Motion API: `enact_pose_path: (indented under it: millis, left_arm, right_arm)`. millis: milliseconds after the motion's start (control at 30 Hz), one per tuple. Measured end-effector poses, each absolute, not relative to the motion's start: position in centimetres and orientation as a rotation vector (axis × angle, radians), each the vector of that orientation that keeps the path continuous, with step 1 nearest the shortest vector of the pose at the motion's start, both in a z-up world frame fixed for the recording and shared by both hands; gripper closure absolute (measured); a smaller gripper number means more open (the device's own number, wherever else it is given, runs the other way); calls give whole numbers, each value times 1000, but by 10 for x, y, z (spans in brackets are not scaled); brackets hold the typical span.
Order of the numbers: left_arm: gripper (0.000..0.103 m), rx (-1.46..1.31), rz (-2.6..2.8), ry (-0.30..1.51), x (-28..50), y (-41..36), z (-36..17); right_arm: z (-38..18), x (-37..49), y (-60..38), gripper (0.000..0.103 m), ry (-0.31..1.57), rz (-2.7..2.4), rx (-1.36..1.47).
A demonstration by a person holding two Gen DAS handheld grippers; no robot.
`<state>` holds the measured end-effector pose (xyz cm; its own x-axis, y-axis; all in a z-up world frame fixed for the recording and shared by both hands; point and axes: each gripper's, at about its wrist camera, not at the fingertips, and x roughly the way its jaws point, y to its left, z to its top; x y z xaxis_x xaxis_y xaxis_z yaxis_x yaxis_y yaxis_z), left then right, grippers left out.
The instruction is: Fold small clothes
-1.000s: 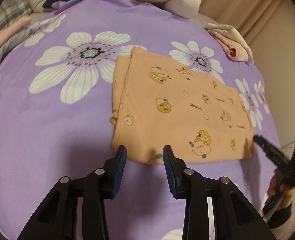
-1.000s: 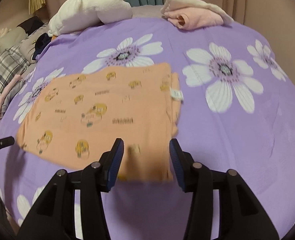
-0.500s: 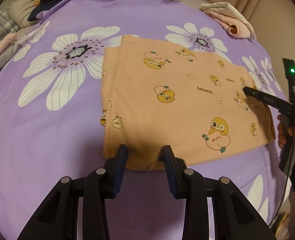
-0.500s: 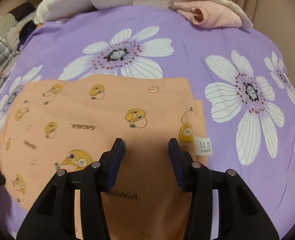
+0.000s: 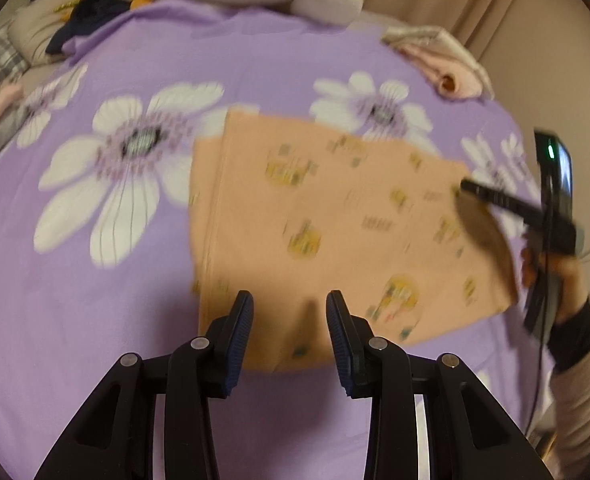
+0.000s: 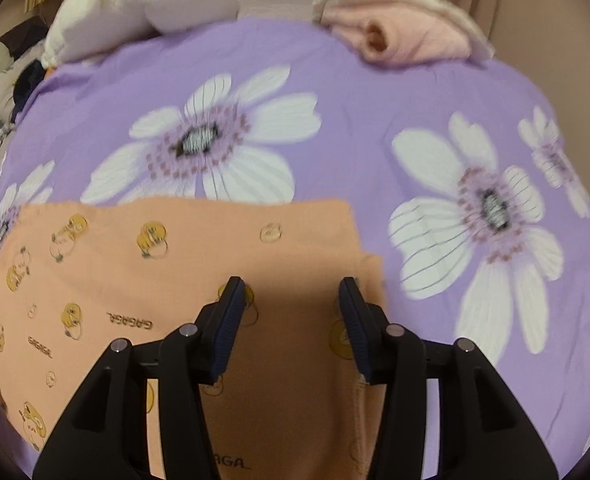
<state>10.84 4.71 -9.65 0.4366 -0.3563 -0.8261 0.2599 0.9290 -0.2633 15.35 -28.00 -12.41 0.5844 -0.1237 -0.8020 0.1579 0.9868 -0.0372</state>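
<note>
Flat folded orange cloth on purple floral sheet; left gripper and right gripper both parted, empty.

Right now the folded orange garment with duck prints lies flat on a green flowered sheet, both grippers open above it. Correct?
Not quite: the sheet is purple with white flowers, as the right wrist view shows. The orange garment lies flat, left gripper and right gripper open above it.

The purple floral bedspread lies bare from 1 to 4 o'clock of the orange garment, leaving open room there. At 12 o'clock a white bundle and a pink rolled cloth line the far edge. At 10 o'clock dark clothes crowd the corner.
</note>
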Motion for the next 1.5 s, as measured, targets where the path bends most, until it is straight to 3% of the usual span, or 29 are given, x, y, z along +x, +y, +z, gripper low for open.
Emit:
enact_pose_path:
  millis: [433, 800, 1033, 1133, 1300, 1467, 1500]
  left_arm:
    - [68, -83, -299, 1146, 185, 19, -140]
    - [68, -225, -334, 1111, 143, 76, -116]
    - [62, -189, -277, 1151, 110, 97, -139]
    - [62, -215, -275, 1136, 106, 101, -143]
    - [62, -225, -263, 1134, 107, 104, -142]
    - [62, -276, -249, 1137, 102, 117, -139]
    - [61, -300, -248, 1131, 100, 123, -136]
  right_arm:
    - [-126, 86, -238, 56, 956, 0, -70]
    - [-122, 49, -267, 54, 948, -14, 89]
    - [-132, 31, -283, 53, 982, -89, 92]
    - [-142, 26, -281, 58, 994, -116, 42]
    - [-142, 19, -281, 91, 991, -107, 12]
    - [-139, 18, -288, 92, 1001, -127, 19]
    - [-138, 17, -289, 86, 1000, -132, 24]
